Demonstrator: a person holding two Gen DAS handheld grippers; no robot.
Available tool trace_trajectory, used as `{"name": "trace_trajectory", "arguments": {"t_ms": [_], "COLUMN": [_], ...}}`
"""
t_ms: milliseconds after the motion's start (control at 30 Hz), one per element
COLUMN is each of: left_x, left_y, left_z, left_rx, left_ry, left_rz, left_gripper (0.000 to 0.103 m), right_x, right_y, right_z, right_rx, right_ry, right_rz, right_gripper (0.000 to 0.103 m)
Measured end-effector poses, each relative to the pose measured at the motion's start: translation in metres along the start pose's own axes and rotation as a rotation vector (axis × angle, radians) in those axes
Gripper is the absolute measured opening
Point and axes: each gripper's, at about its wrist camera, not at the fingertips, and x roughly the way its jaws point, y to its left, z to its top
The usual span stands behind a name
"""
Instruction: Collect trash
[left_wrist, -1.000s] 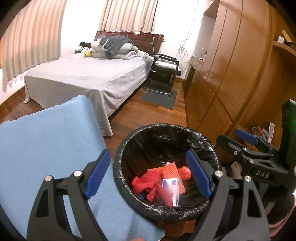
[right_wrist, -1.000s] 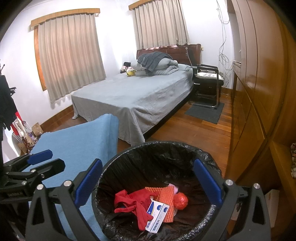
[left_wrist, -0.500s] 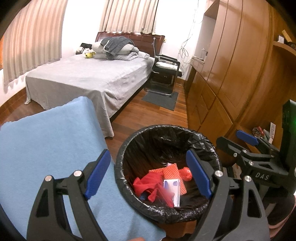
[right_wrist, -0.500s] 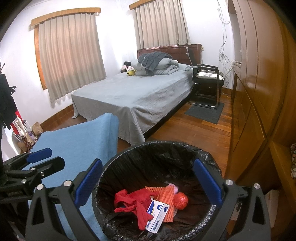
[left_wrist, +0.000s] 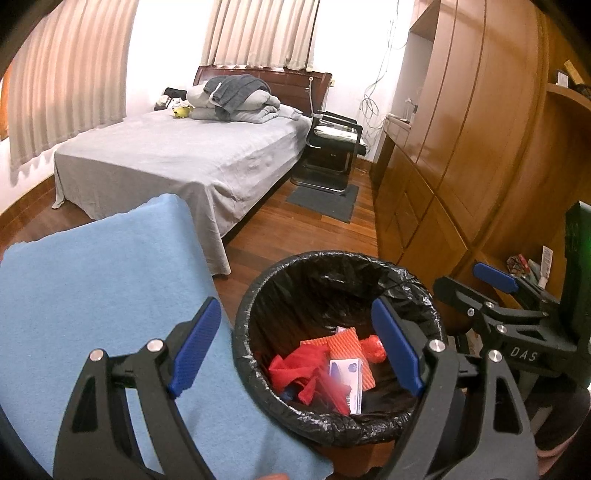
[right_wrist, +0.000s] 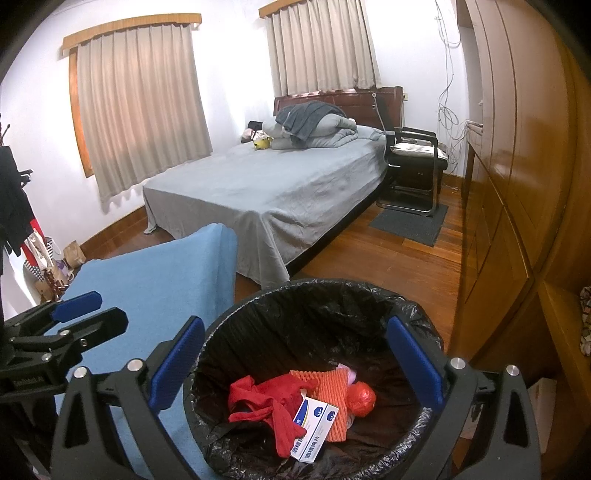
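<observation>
A round bin with a black liner (left_wrist: 334, 258) (right_wrist: 321, 286) stands on the wood floor just below both grippers. Inside it lie a red cloth (right_wrist: 269, 402), orange foam netting (right_wrist: 328, 387), a red crumpled ball (right_wrist: 360, 393) and a white-and-blue box (right_wrist: 314, 424). My left gripper (left_wrist: 295, 304) hangs open over the bin's left rim with nothing between its blue pads. My right gripper (right_wrist: 295, 321) is open and empty too, straddling the bin's mouth. In the left wrist view the right gripper's fingers (left_wrist: 495, 277) show at the bin's right side.
A surface covered in blue cloth (left_wrist: 92, 295) (right_wrist: 159, 280) adjoins the bin on the left. Beyond it stand a grey bed (right_wrist: 280, 184), a black chair (right_wrist: 413, 166) and a dark mat (right_wrist: 410, 221). Wooden wardrobes (right_wrist: 517, 166) line the right wall. Bags (right_wrist: 48, 266) sit far left.
</observation>
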Motion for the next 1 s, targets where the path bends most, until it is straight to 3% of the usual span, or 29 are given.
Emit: {"name": "trace_trajectory", "arguments": {"t_ms": [1000], "left_x": [0.0003], "left_y": [0.0002], "left_z": [0.0031], "left_rx": [0.003], "left_ry": [0.0], "left_rz": [0.001], "left_gripper": [0.082], "right_x": [-0.0009], "right_y": [0.0031], "right_z": [0.001], "right_rx": [-0.001], "right_ry": [0.005], "right_rz": [-0.001], "right_gripper": [0.097]}}
